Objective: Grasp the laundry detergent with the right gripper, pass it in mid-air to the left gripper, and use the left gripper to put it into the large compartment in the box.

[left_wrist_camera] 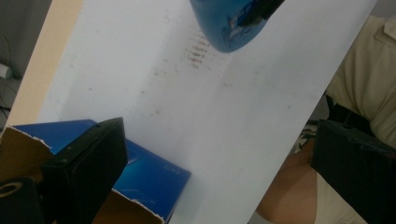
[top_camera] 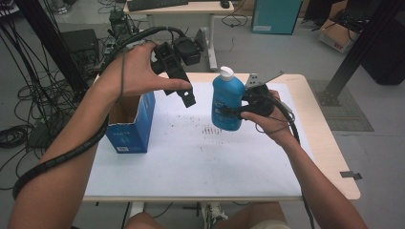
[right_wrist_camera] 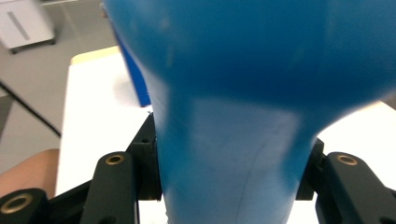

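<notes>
- The blue bottle (top_camera: 228, 102) with a white cap (top_camera: 226, 72) is held upright above the middle of the table, clear of the surface, by the right gripper (top_camera: 239, 110), whose jaws are clenched on its lower body from the right side.
- In the right gripper view the bottle (right_wrist_camera: 243, 116) stands very close, and the two black jaws press its narrower waist from both sides.
- The left gripper (top_camera: 184, 90) hangs in the air left of the bottle and well apart from it, jaws slanting down toward the table; in the left gripper view they stand wide apart with nothing between them, so they are released.
- The blue cardboard box (top_camera: 130, 121) stands at the left edge of the table, its top torn open; the brown inside shows, but I cannot tell whether anything lies in it.
- In the left gripper view the box (left_wrist_camera: 154, 179) sits just behind the nearer jaw, its ragged brown rim visible, and the rounded bottom of the bottle (left_wrist_camera: 224, 28) hangs above the white sheet.
- The white sheet (top_camera: 191, 162) covers most of the wooden table (top_camera: 329, 148); a band of bare wood shows along the right side and the far edge.
- A patch of small dark specks (top_camera: 207, 130) marks the sheet just below and left of the bottle.
- The near half of the sheet lies open, as does the strip between box and bottle.
- Beyond the far edge stand a second desk (top_camera: 181, 7) and loose cables on the floor (top_camera: 28, 95).
</notes>
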Tool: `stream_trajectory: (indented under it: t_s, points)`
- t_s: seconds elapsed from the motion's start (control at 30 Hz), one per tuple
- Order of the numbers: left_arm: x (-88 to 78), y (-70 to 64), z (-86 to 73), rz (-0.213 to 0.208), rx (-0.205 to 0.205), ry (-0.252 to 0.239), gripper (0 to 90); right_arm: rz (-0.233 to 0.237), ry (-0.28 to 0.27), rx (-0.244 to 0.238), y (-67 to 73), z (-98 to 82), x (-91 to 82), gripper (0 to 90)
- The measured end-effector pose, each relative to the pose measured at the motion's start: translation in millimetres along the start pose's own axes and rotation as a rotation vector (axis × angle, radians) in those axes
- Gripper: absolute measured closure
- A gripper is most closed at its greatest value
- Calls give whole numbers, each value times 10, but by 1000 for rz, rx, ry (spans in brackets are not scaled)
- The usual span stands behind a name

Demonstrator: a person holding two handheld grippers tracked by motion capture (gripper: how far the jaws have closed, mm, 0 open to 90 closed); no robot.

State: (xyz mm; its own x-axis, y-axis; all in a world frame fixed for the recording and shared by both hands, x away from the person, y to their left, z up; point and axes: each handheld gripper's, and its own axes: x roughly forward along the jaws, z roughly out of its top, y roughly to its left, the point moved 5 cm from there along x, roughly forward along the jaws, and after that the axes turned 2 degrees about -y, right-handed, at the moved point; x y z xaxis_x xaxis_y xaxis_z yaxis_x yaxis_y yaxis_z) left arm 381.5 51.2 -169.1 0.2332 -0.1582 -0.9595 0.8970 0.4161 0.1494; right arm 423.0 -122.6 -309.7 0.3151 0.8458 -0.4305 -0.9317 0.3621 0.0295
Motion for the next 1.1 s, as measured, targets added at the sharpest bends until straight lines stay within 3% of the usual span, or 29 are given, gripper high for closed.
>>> stream_trajectory:
  t_s: [0.1, 0.37, 0.6, 0.67, 0.73, 0.8, 0.87, 0.93, 1.1]
  points:
    - [34, -13, 11, -6, 32, 0, 46, 63, 6, -29, 107, 0, 156, 443]
    - [119, -46, -22, -47, 89, 35, 46, 170, 37, -74, 338, -43, 469, 442]
    - [163, -52, -17, -84, 122, 44, 45, 238, 34, -113, 477, -44, 617, 441]
    - [177, -55, -21, -114, 122, 51, 45, 255, 36, -123, 510, -39, 649, 441]
    - [178, -33, -28, -123, 166, 81, 44, 263, 34, -132, 534, -32, 671, 441]
    - [201, -53, -27, -140, 161, 78, 44, 270, 31, -138, 550, -25, 685, 441]
    - [247, -121, -8, -161, 102, 38, 44, 277, 25, -145, 560, -16, 700, 441]
    - [266, -152, -3, -190, 99, 39, 44, 282, 20, -154, 573, -7, 709, 441]
    - [353, -190, 13, -209, 114, 56, 44, 289, -3, -166, 620, 34, 712, 441]
